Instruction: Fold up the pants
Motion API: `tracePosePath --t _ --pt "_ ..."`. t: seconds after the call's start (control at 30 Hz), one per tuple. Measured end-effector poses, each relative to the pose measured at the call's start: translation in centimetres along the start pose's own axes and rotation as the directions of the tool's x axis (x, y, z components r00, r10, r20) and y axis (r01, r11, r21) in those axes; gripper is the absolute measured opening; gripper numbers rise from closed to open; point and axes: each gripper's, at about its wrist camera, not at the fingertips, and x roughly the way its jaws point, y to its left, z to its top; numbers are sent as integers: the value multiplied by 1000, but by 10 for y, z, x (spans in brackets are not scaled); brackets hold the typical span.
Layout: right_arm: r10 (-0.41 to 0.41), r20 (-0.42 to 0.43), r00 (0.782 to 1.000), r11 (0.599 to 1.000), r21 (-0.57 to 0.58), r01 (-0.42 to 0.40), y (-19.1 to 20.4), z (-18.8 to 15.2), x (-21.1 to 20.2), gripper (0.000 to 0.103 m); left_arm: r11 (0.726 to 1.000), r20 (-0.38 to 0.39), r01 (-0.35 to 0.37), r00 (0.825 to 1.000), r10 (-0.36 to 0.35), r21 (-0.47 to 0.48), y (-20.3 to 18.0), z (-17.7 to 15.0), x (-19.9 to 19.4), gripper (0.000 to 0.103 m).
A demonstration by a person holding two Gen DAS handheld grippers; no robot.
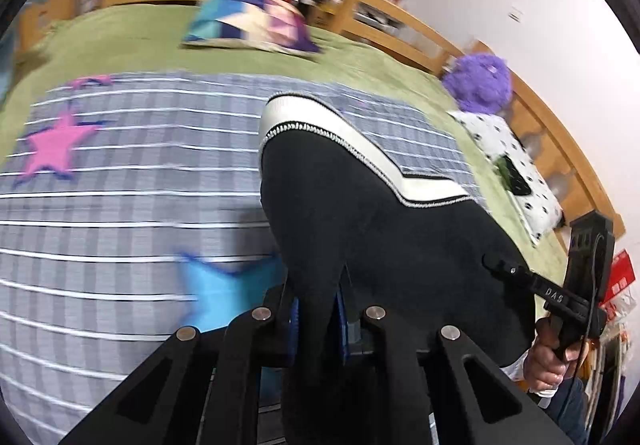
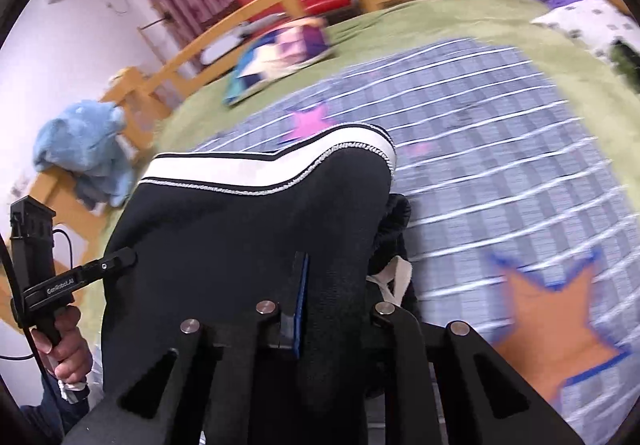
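Note:
Black pants (image 1: 360,213) with a white band edged in silver trim hang lifted over the checked blanket. My left gripper (image 1: 316,309) is shut on the black cloth, which bunches between its blue pads. The right gripper (image 1: 494,263), held by a hand, bites the same edge of the pants farther right. In the right wrist view the pants (image 2: 248,229) drape over my right gripper (image 2: 334,305). It is shut on them, with one blue pad (image 2: 303,285) showing and the other hidden by cloth. The left gripper (image 2: 122,259) grips the pants at the left.
A grey checked blanket (image 1: 120,205) with pink, blue and orange stars covers a green bedspread (image 1: 360,57). There is a colourful pillow (image 1: 248,23), a purple plush (image 1: 478,83), a dotted pillow (image 1: 516,173), a blue plush (image 2: 84,145) and a wooden bed rail (image 2: 248,13).

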Motion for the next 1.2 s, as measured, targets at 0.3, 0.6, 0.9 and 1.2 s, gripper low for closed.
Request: tracePosePath --t 0.3,0.6,0.9,1.2 --pt "111 -134 985 989 -84 -122 122 -35 100 17 985 -35 -149 989 146 -90 134 -7 -28 13" --pt "-75 -120 990 986 -158 55 108 -51 122 49 972 -96 -207 976 198 -107 155 -48 2 33" --pt "-62 -62 996 992 -110 55 112 -89 50 49 985 -81 -148 987 141 -91 134 -121 -69 55" --pt "7 -73 997 1000 -16 -8 100 -131 39 49 979 -59 -205 977 204 -11 110 -190 -85 58"
